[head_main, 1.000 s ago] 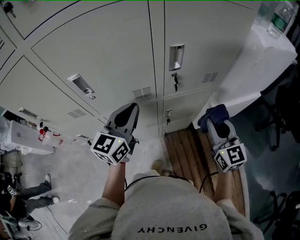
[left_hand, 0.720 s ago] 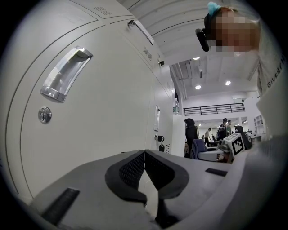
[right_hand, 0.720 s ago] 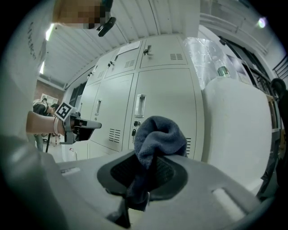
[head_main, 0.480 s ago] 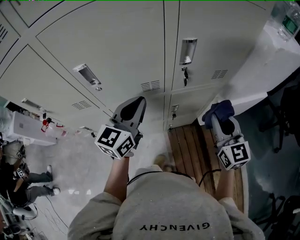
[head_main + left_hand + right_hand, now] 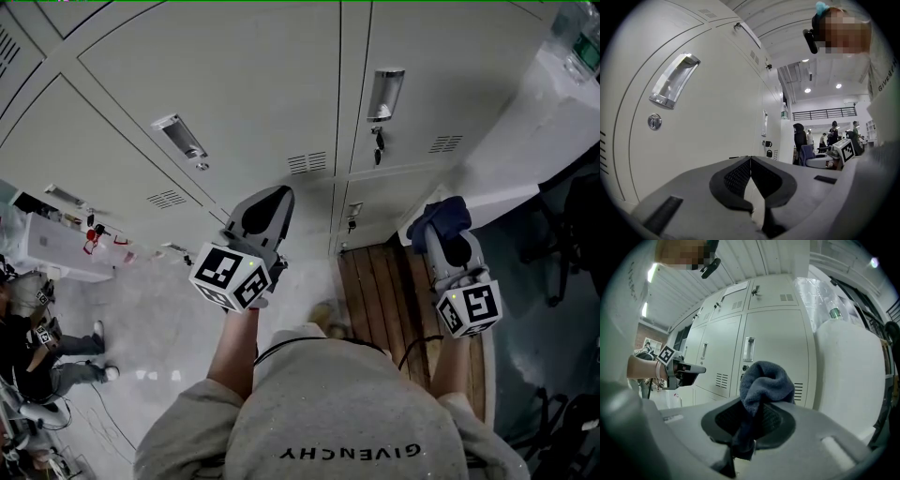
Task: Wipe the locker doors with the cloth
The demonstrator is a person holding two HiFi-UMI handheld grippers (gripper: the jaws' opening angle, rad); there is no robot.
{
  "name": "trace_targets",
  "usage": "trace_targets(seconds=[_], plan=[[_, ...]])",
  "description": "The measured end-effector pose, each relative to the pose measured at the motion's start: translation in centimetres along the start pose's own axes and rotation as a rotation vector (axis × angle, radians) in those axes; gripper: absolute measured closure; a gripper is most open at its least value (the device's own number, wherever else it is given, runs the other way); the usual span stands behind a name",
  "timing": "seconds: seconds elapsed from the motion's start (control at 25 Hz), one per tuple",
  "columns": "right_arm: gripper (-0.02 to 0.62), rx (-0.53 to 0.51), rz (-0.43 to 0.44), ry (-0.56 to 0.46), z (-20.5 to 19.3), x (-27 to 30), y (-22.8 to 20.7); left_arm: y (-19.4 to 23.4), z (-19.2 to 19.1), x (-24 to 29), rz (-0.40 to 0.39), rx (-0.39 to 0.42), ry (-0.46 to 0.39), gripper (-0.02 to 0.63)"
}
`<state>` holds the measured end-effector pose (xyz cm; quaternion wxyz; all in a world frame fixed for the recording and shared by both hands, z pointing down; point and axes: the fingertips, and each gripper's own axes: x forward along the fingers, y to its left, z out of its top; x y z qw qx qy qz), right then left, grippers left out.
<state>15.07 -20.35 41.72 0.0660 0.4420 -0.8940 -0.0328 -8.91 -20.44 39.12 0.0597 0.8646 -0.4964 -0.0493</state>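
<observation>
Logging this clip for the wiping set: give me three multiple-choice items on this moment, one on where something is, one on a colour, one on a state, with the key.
1. Where is the cloth?
A) on the floor
B) in the right claw
C) draped over a door handle

2. What colour is the cloth?
A) white
B) red
C) dark blue

3. How is the left claw?
A) shut with nothing in it
B) wide open
C) shut on a key

Key:
1 B, its jaws pinch the cloth in the right gripper view.
2 C, it shows dark blue against the pale lockers.
3 A, its jaws meet at the tips with nothing between them.
</observation>
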Motion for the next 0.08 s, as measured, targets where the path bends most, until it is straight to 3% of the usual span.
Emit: trace_targets(seconds=[0.08], plan=[[0.537,0.000,0.000,-0.002,0.15,0.07,0.16,0.04,0.05,-0.11,0.001,0.001,-0.001,0.607]])
